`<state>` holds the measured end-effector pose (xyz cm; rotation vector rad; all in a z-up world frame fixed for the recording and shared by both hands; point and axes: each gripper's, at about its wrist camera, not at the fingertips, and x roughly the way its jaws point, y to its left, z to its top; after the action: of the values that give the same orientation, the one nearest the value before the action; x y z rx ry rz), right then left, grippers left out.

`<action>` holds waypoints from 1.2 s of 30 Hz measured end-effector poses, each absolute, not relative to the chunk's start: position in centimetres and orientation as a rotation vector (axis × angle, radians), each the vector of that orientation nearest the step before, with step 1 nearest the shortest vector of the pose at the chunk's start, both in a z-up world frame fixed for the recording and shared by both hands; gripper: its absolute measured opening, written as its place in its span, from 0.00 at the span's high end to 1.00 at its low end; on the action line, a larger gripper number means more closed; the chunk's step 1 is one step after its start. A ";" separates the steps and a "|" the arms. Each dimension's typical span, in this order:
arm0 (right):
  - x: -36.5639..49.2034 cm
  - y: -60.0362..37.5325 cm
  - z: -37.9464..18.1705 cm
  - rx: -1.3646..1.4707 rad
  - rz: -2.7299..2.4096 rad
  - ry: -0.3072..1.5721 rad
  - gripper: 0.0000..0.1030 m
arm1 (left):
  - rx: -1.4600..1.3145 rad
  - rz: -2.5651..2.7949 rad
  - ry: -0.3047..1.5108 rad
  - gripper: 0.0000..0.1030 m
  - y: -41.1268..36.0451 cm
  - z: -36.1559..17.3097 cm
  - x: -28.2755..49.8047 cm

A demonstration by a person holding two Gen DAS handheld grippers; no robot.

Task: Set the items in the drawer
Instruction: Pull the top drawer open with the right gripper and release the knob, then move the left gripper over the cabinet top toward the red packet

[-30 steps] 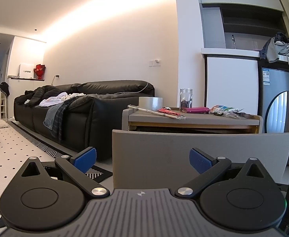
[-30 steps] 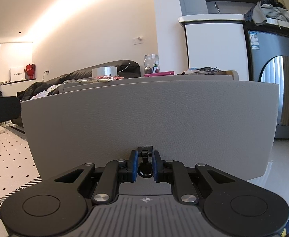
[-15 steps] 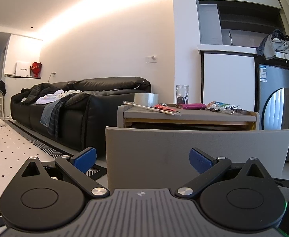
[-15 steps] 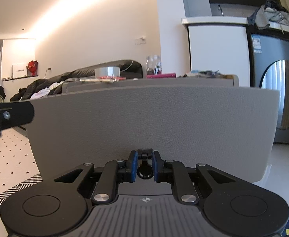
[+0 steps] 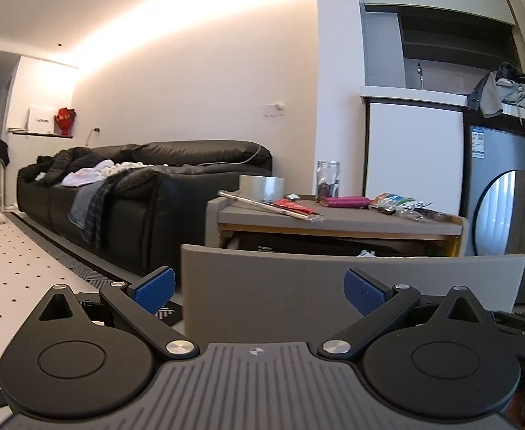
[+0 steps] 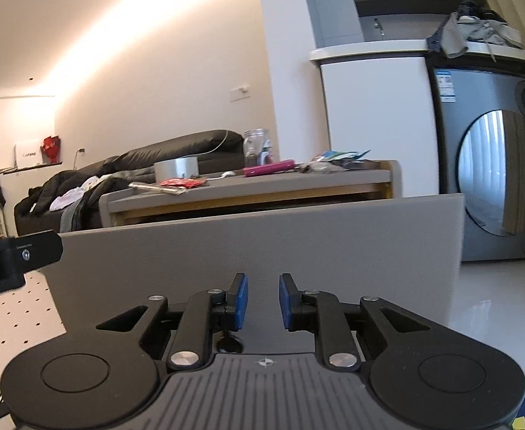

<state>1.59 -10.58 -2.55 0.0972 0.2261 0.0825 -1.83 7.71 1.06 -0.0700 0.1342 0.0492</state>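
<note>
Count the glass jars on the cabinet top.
1: a glass jar stands at the back of the cabinet top, between the tape roll and the pink case. Clutter could hide others.

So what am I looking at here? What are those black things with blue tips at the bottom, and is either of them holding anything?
No robot here: a person carries a hand-held claw in each hand, and each claw has a wide-angle camera looking forward along its two fingers. One picture is from the left claw, the other from the right claw. The blue tips are the finger pads. Both claws are open and hold nothing; the left one is spread wide, the right one only narrowly. Right ahead is the grey front of a pulled-out drawer. On the low table above it lie a roll of tape, a glass jar, a pink case, a red packet and some wrappers.
</note>
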 end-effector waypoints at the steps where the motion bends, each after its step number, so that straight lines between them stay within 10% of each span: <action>1: 1.6 -10.8 -2.6 0.100 0.084 0.229 0.79 | -0.067 0.053 0.136 0.00 7.5 1.2 -1.7; 36: -0.6 -17.5 -2.6 0.009 0.132 0.078 0.75 | 0.023 -0.115 0.157 0.00 6.9 9.0 9.3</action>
<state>-0.65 -17.48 -2.58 0.0087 0.0775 0.1320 9.30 6.90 9.05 0.0234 0.1572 -0.1154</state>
